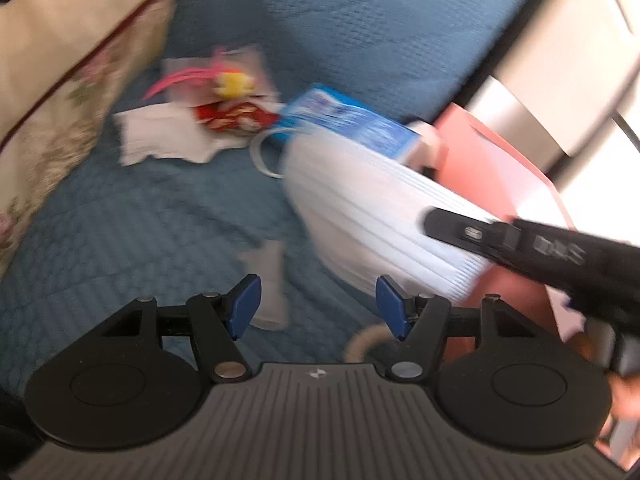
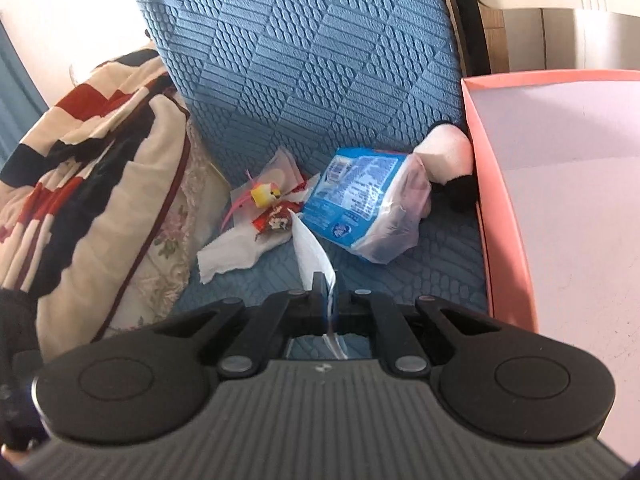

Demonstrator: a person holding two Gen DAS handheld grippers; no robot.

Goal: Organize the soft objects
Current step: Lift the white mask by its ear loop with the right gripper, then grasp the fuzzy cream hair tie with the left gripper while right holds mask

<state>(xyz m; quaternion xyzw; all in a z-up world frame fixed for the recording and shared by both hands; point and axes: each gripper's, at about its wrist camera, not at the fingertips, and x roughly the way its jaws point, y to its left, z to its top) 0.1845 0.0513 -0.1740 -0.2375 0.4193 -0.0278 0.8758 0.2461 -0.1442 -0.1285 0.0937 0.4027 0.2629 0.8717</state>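
My right gripper (image 2: 322,280) is shut on a white pleated face mask (image 2: 310,254) and holds it above the blue sofa seat; in the left wrist view the mask (image 1: 372,216) hangs broadside from the right gripper's fingers (image 1: 456,228). My left gripper (image 1: 318,306) is open and empty, just below and in front of the mask. A blue tissue pack (image 2: 358,204) lies on the seat, also in the left wrist view (image 1: 352,122). A white and black plush (image 2: 444,160) lies beside a pink box (image 2: 508,216).
A white tissue (image 1: 160,138), a red wrapper (image 1: 232,118) and a small yellow toy with pink strands (image 1: 232,84) lie on the seat. A floral cushion (image 1: 60,92) and a striped blanket (image 2: 80,152) are at the left. A small white strip (image 1: 270,280) lies near my left gripper.
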